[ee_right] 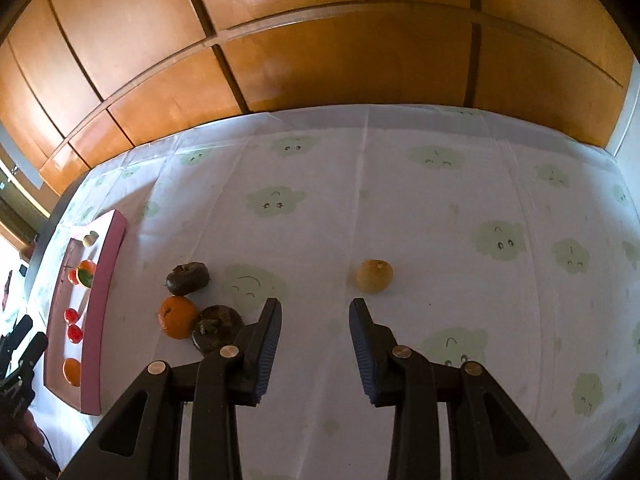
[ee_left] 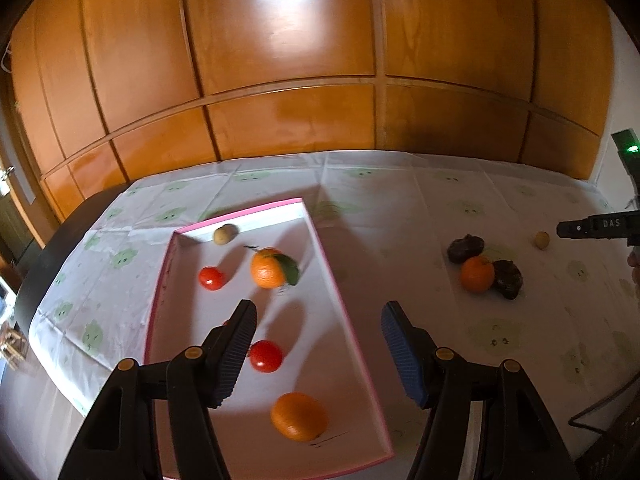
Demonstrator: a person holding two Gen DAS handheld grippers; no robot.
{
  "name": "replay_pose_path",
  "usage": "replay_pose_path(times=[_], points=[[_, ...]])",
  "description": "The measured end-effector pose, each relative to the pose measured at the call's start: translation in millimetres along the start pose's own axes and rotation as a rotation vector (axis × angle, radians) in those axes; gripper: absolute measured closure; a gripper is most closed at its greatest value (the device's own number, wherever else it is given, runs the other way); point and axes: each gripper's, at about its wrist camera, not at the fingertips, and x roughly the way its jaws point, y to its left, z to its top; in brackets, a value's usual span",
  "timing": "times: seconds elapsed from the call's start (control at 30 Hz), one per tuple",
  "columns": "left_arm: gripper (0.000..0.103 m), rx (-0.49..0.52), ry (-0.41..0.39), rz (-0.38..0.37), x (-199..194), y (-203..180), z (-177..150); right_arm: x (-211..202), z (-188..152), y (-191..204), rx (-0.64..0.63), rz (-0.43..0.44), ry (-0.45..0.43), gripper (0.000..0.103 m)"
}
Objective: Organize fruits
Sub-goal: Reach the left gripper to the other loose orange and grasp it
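Note:
A pink-rimmed white tray holds an orange with a leaf, a plain orange, red tomatoes and a small tan fruit. My left gripper is open and empty above the tray. On the cloth lie an orange, two dark fruits and a small tan fruit. My right gripper is open and empty, just short of the tan fruit. The tray also shows at the left of the right wrist view.
The table carries a white cloth with green cloud faces. Wooden panelled doors stand behind its far edge. The table's dark left edge shows beside the tray. The right gripper's tip shows at the right of the left wrist view.

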Motion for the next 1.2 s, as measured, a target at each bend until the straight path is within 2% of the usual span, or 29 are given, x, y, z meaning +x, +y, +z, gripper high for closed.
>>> replay_pose_path(times=[0.63,1.2], points=[[0.038,0.090,0.055,-0.090,27.4,-53.9,21.2,0.6,3.8,-10.7,0.068,0.035,0.023,0.068],[0.040,0.090,0.182,-0.190,62.4,-81.1,16.3,-1.8,5.7,-14.9,0.093,0.033,0.023,0.068]])
